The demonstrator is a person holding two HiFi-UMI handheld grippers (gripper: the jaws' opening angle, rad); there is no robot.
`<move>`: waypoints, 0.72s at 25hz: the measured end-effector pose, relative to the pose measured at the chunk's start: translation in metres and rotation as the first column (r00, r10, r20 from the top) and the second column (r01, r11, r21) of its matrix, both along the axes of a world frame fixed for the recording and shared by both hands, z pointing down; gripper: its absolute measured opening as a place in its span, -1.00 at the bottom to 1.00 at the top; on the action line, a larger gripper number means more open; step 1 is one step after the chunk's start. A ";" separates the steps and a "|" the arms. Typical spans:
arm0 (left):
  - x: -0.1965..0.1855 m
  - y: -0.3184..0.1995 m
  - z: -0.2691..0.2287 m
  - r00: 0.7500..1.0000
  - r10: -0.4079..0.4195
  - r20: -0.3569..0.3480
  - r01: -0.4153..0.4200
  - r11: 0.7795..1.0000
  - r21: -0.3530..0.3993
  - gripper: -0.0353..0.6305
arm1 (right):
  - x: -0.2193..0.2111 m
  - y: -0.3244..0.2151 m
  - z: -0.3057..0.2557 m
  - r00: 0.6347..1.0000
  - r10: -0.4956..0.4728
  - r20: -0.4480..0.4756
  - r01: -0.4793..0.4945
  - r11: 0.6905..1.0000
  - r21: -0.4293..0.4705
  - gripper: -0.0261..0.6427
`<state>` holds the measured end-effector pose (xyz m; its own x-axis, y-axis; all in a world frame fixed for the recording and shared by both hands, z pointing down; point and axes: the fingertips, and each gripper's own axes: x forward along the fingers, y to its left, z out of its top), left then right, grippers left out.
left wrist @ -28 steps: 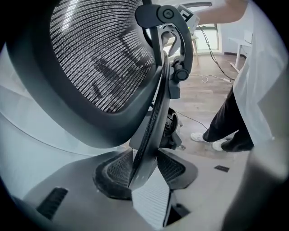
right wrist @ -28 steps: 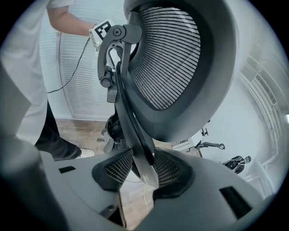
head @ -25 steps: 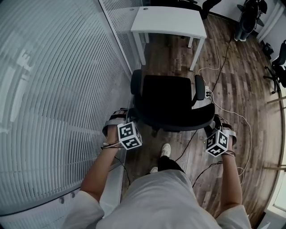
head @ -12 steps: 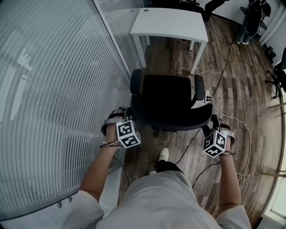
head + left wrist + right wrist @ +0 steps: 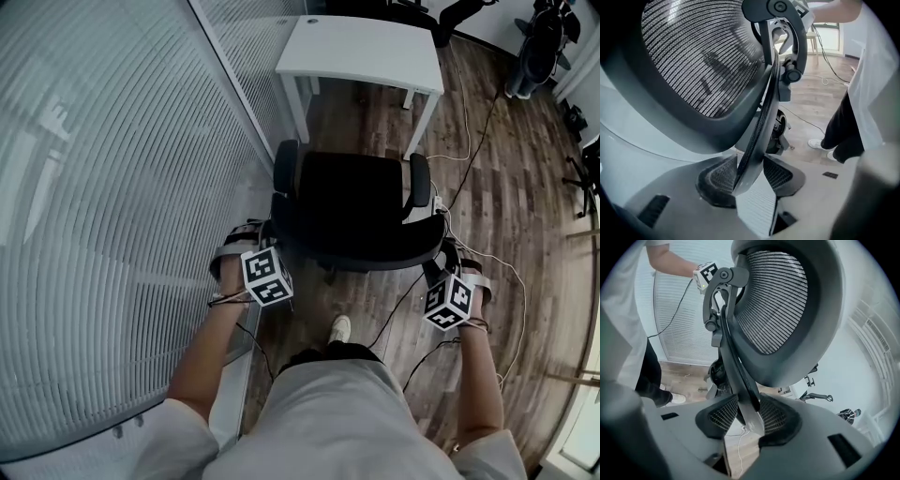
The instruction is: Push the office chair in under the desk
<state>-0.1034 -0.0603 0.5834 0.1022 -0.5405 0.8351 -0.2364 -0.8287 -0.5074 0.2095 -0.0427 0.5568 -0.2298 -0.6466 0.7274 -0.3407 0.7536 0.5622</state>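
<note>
Left gripper (image 5: 270,236) and right gripper (image 5: 439,266) each clamped the backrest rim of the black mesh office chair (image 5: 361,211), forearms (image 5: 208,356) outstretched toward the white rectangular desk (image 5: 361,45).

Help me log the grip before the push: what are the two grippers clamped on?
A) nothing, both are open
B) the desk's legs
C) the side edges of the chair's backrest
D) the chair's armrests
C: each gripper view shows the left gripper and the right gripper with pads closed on the thin edge of the backrest of the office chair, not on its armrests.
</note>
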 end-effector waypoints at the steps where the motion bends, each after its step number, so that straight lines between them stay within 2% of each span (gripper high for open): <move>1: 0.000 -0.003 0.001 1.000 -0.003 0.000 0.003 1.000 0.002 -0.35 | 0.001 -0.003 0.000 1.000 -0.002 0.001 0.002 1.000 0.002 -0.46; 18: -0.003 -0.056 0.002 1.000 -0.015 0.009 0.015 1.000 0.002 -0.35 | -0.001 -0.055 0.000 1.000 -0.002 0.004 0.002 1.000 -0.016 -0.46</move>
<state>-0.1067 -0.1165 0.5859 0.0867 -0.5432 0.8351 -0.2447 -0.8242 -0.5107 0.2082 -0.0977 0.5572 -0.2343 -0.6343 0.7368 -0.3414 0.7633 0.5485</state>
